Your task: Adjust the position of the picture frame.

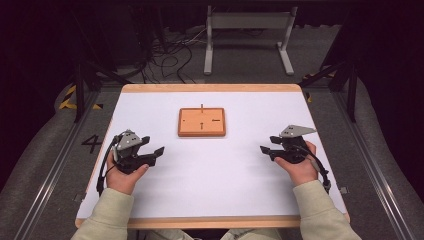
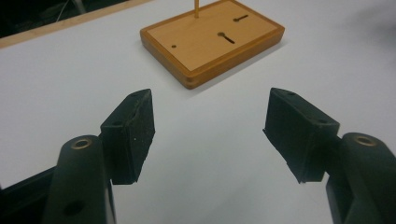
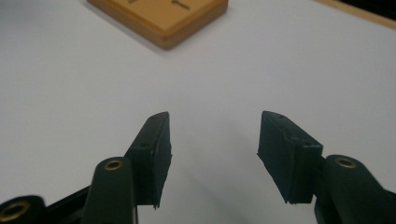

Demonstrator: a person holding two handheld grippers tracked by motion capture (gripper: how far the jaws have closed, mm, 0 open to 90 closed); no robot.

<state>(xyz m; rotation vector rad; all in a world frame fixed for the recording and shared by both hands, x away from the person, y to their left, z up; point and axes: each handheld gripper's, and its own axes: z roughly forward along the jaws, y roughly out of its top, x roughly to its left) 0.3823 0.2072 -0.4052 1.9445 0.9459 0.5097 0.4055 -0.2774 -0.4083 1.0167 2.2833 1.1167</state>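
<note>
The wooden board (image 1: 201, 122) lies in the middle of the table (image 1: 210, 185), with a thin stick (image 2: 196, 8) standing on its far edge. The left gripper (image 1: 159, 150) and right gripper (image 1: 264, 148) rest near the board, one on each side, jaws apart and holding nothing. A good reach goes slowly and lines up with the stick before closing.

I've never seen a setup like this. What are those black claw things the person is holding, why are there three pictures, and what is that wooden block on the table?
A person sits at a white table, holding a black two-jaw hand gripper in each hand: the left gripper and the right gripper. The high view looks down from above. The other two pictures come from small cameras riding on each gripper, looking along its own jaws. Between the grippers, farther back, lies a flat orange-brown wooden board with small holes and slots; a thin wooden peg stands at its far edge. Both grippers are open and hold nothing.
</note>
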